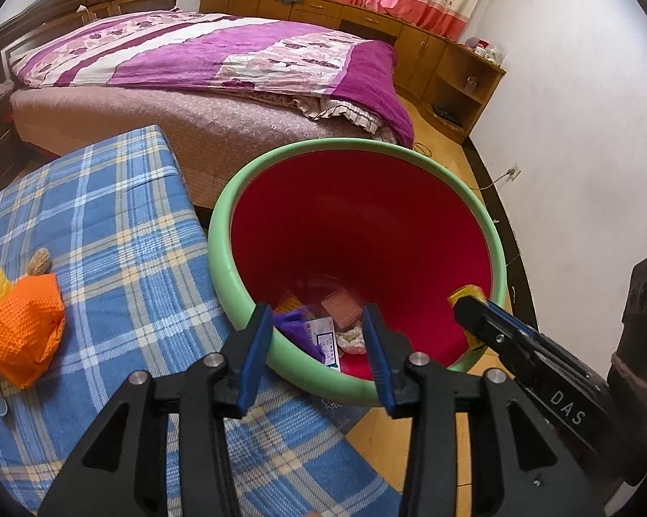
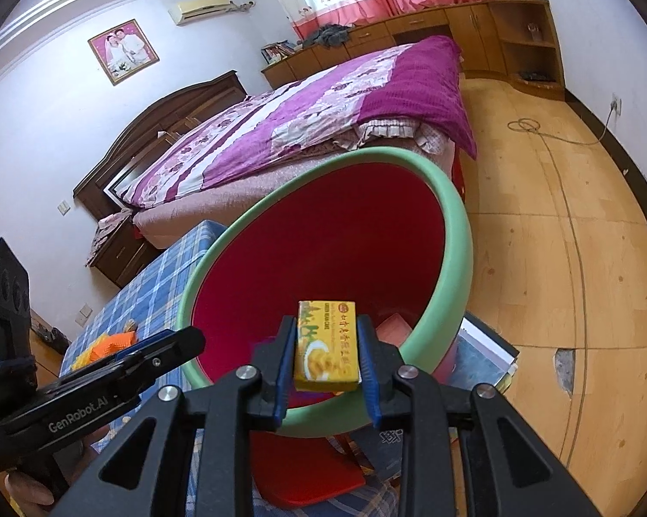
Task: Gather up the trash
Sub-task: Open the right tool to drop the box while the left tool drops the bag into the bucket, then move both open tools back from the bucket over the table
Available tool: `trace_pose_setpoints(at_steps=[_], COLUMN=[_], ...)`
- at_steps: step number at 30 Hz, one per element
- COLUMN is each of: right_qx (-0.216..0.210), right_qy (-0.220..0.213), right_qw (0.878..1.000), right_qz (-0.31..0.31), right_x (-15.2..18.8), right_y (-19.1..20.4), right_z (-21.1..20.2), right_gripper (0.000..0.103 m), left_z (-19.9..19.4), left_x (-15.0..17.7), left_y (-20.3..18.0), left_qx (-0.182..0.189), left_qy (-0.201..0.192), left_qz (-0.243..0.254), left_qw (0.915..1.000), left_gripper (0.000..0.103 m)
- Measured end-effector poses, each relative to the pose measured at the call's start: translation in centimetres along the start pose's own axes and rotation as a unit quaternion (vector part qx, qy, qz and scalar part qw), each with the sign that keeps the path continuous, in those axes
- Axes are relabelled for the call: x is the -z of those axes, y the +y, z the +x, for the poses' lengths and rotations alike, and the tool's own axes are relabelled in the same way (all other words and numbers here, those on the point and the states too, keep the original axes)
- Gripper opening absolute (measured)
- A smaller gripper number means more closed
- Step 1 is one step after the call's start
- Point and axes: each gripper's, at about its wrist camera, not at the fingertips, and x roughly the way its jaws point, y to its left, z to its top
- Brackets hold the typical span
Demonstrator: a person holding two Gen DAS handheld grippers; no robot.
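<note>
Drop step: right gripper (image 2: 326,357) over bin (image 2: 452,232) mouth, yellow box (image 2: 326,347) between its jaws, contact unclear. Left gripper (image 1: 319,349) at bin's near rim, jaws part-open, empty. Next: release box.

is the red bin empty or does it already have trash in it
Not empty. The left wrist view shows the bin holding a brown box, a purple wrapper and a white printed card at its bottom.

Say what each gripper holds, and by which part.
Right gripper: small yellow cardboard snack box, between the jaws by its two long sides, over the red bin. Left gripper: nothing.
</note>
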Motion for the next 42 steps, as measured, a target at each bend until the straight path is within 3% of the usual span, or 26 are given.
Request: trace_pose_setpoints(at_steps=[5,25,42], right_qx=[-0.015,-0.031,-0.046], right_qy=[-0.002,-0.007,0.006], right_qw=[1.0,0.999,0.998], right_qz=[0.006,-0.006,-0.036], right_x=[0.1,0.9,2.2], right_y=[0.0,2.5,6.7], right_z=[-0.4,-2.4,-2.8], right_gripper=[0.048,0.053,0.057], left_z=[-0.4,-5.6,-10.0], left_x=[0.1,2.8,5.7], left_y=[0.3,5.9,13.8], left_qx=[-0.004,-0.048,-0.103], left_qy=[-0.002,-0.028,-0.055], left_qz=[-0.005,-0.073,-0.146], left_qw=[1.0,0.9958,0.9824], left_gripper=[0.044,0.049,0.049])
